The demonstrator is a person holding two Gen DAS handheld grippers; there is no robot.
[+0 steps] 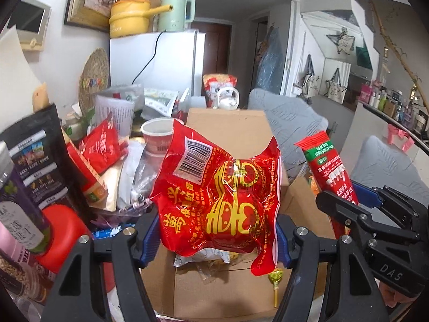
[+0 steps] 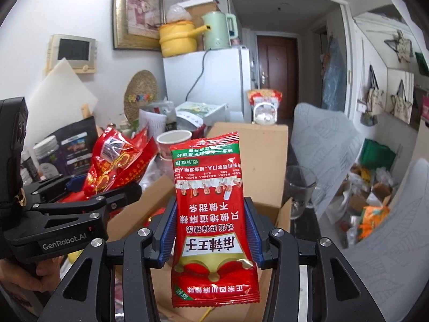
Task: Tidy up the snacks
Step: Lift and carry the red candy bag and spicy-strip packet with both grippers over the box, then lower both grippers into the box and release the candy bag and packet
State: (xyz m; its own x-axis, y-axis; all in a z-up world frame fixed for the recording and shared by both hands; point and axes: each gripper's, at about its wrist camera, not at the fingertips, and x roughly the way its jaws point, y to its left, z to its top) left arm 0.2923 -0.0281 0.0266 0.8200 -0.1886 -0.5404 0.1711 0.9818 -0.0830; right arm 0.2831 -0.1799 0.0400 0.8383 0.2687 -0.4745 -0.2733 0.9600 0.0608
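Left claw (image 1: 215,230) pinching red bag (image 1: 217,201), hiding cardboard box (image 1: 228,126) contents

A crinkled red plastic snack bag with gold characters and a white barcode label (image 1: 214,204) is held upright, pinched at both sides between blue ribbed pads, above an open brown cardboard box (image 1: 228,126). Its barcode corner is tilted up and to the left, and its lower edge hangs just over the box's contents. In the right wrist view the same bag (image 2: 112,169) is seen to the left, raised above the box's left flap. A slim, flat red foil packet with a green band and white characters (image 2: 211,220) is held upright too, its print upside down, over the same box (image 2: 265,145). Inside the box, small loose wrappers are seen.
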